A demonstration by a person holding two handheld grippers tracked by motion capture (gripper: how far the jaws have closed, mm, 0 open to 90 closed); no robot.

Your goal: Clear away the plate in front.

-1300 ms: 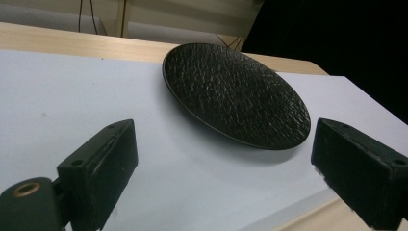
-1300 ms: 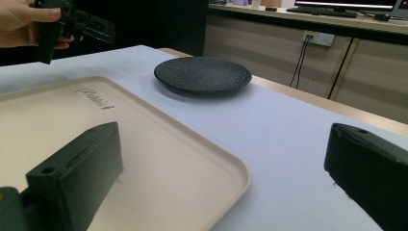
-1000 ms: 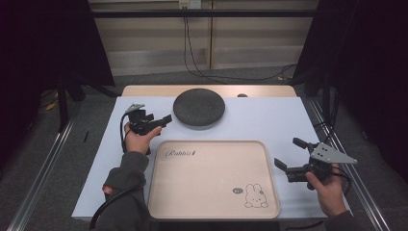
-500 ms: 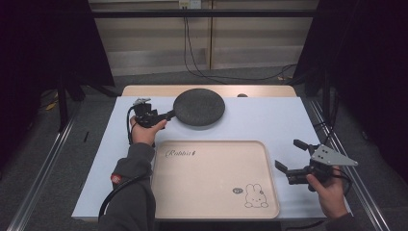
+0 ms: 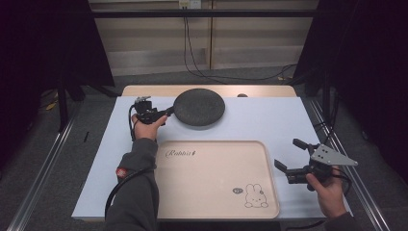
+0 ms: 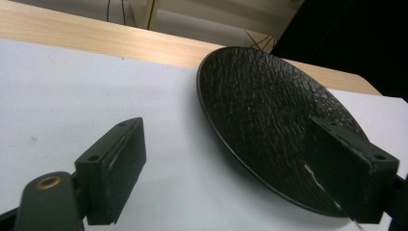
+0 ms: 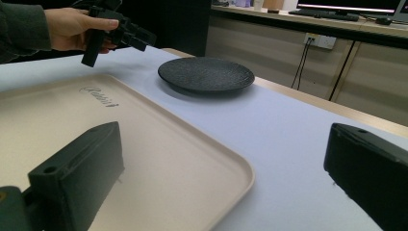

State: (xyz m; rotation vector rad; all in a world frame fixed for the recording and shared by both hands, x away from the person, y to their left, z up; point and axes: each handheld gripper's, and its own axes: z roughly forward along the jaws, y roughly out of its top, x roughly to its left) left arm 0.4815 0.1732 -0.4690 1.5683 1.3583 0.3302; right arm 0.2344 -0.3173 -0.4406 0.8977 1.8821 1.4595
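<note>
My left claw (image 5: pixel 166 113) stands wide open at the left rim of the dark plate (image 5: pixel 199 107), which lies at the far middle of the bench (image 5: pixel 269 120); in the left gripper view one jaw overlaps the plate, the other is over bare bench. My right claw (image 5: pixel 288 155) is open wide, just beside the right edge of the tray (image 5: pixel 211 183). The tray reads "Rabbit" (image 5: pixel 180 153) and carries a rabbit drawing (image 5: pixel 253 197).

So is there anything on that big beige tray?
Nothing lies on the tray: just its printed rabbit and lettering. The person's left sleeve covers its near left edge, so that strip stays unseen.
</note>
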